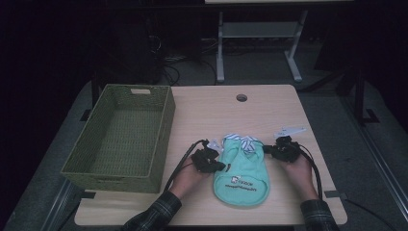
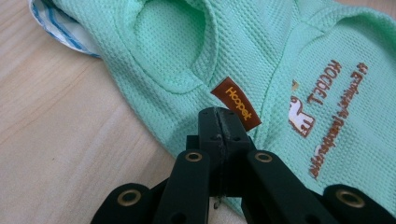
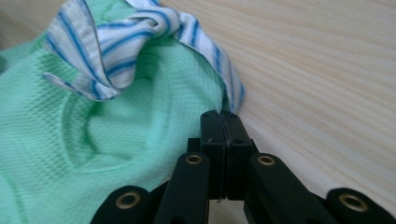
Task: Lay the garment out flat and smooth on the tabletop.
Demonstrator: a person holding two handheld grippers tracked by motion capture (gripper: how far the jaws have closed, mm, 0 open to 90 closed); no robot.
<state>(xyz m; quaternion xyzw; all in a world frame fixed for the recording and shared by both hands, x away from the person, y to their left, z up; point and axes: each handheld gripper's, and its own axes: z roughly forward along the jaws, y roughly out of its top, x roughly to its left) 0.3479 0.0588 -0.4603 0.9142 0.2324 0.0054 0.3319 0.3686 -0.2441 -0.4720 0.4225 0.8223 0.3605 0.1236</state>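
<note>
A small mint-green pet shirt (image 1: 240,171) lies flat on the wooden table (image 1: 207,110), with its blue-and-white striped collar (image 1: 243,141) at the far end and brown printed lettering (image 2: 327,116) on its back. My left gripper (image 1: 223,166) sits at the shirt's left edge. Its jaws are pressed together on the fabric (image 2: 187,46), just below a brown "Hoopet" label (image 2: 236,103). My right gripper (image 1: 265,150) is at the shirt's right edge, jaws shut where the green fabric (image 3: 116,140) meets the striped collar's end (image 3: 116,42).
A woven olive basket (image 1: 163,130), with nothing in it, stands at the table's left side. White tags (image 1: 291,130) lie on the table beyond my right gripper. A round cable hole (image 1: 241,97) is near the far edge. A desk frame (image 1: 257,33) stands behind the table.
</note>
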